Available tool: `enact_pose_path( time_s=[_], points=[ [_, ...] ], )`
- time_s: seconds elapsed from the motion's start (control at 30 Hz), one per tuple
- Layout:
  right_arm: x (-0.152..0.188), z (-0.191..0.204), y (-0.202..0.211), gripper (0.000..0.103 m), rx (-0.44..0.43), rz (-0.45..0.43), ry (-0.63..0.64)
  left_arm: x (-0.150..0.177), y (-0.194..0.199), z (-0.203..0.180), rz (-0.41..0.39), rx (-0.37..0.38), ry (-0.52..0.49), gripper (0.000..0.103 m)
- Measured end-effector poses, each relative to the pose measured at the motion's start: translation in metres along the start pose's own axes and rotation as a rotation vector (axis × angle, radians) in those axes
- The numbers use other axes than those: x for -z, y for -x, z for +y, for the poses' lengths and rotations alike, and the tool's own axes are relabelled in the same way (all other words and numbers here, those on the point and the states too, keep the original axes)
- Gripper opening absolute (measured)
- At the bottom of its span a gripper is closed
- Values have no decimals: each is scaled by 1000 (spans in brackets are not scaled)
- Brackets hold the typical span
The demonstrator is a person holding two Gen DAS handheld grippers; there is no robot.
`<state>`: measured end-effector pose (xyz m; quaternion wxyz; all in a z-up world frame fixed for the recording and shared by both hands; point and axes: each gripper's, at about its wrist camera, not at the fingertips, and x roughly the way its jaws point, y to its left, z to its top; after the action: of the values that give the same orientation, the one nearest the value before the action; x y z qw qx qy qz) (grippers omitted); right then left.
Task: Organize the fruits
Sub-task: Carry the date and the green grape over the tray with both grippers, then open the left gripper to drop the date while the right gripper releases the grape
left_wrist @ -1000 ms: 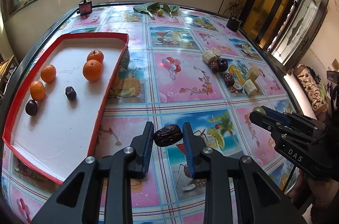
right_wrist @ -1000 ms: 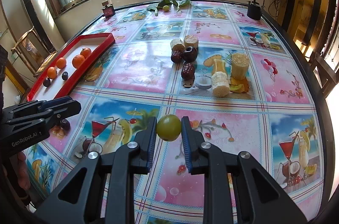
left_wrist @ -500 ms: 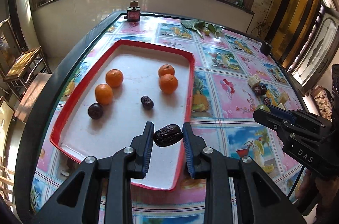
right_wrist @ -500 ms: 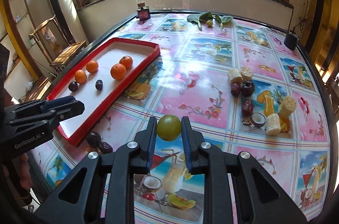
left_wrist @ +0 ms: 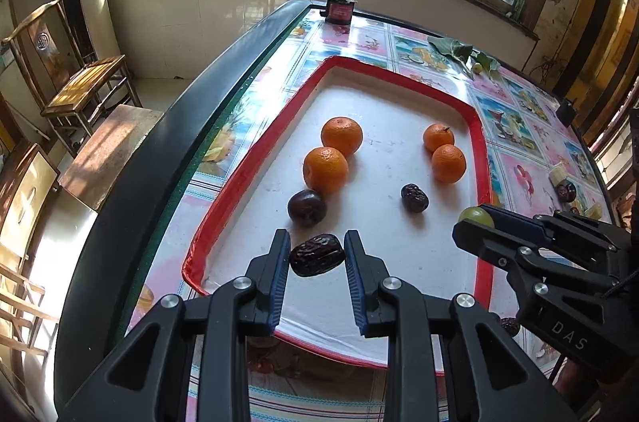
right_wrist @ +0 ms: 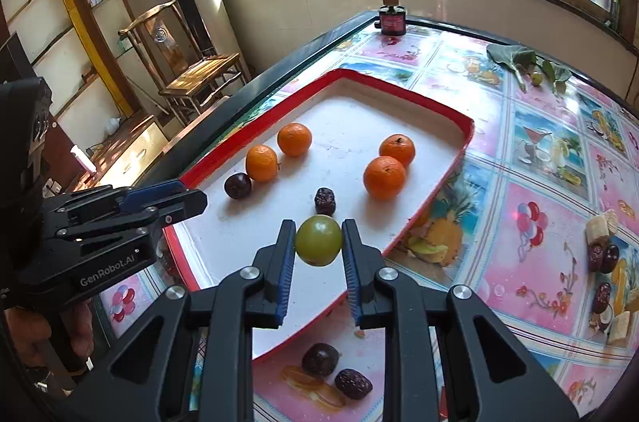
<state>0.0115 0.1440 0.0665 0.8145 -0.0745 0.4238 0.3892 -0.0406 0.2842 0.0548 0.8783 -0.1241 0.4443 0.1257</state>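
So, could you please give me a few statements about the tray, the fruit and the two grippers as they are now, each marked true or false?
1. The left gripper is shut on a wrinkled dark date. True.
2. The right gripper holds an orange. False: it is shut on a round green fruit.
3. Four oranges lie in the red-rimmed tray. True: they lie in two pairs, one being.
4. The tray holds no dark fruit. False: a dark plum and a small date lie in it.
5. All the fruit is already in the tray. False: a plum and a date lie on the tablecloth beside the near rim.
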Motion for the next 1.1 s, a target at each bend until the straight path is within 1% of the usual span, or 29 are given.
enact_pose_path(
  time_s=[0.07,0.23,0.47,0.57,0.67,0.8,0.93,1.0,1.1],
  points=[
    [-1,5,-13,25,-13,21,7,-1,-6,2,12,0,5,27],
    [-1,10,-38,25,-11,65,21,-2,-19,2,38,-5,1,27],
    [-1,9,-53,25,-4,101,30,-3,-27,-3,51,-2,-9,27],
    [-2,9,-57,25,-2,115,39,-4,-28,-5,53,-12,-14,28],
    [-1,10,-58,25,3,120,44,-4,-29,-5,59,-34,-16,33],
    [-2,8,-59,26,9,128,38,-4,-29,-3,72,-52,-2,46],
    [-2,4,-58,26,4,129,23,-5,-24,-2,61,-86,13,60],
    [-3,2,-55,27,2,127,17,-5,-21,-1,53,-99,22,64],
    [-3,-1,-50,34,8,116,7,-5,-15,0,34,-121,37,73]
  ],
)
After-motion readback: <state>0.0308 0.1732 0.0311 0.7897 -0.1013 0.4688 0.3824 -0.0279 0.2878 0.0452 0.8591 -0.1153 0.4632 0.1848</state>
